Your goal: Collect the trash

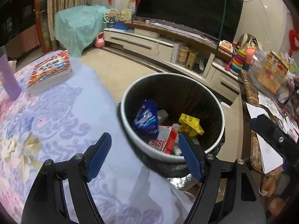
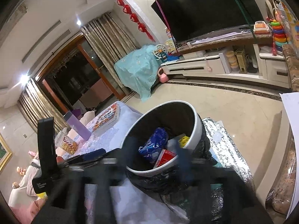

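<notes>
Trash: a crinkled blue plastic wrapper, a yellow printed packet and a red-and-white carton lie in a loose heap at the bottom of the bin, touching one another; we judge they landed there as dropped, not arranged.

Bin: the round white waste bin with a black liner stands on the floor just past the edge of the table, close enough, we think, that pieces can go straight off the cloth into it. Liner overhang bunches under its rim.

Left gripper: our blue-padded jaws stand apart with nothing between them, one finger over the cloth, the other over the bin's near rim, which fits a piece just let go.

Right gripper: badly blurred in its own view; its dark fingers seem spread on either side of the bin mouth, and we see nothing held.

Table: the pale blue floral cloth shows no litter on its near edge. A stack of colourful books and a lilac tumbler sit toward the far corner, kept things in our judgement.

Progress: the visible scraps are in; whether more remains elsewhere we cannot tell.
</notes>
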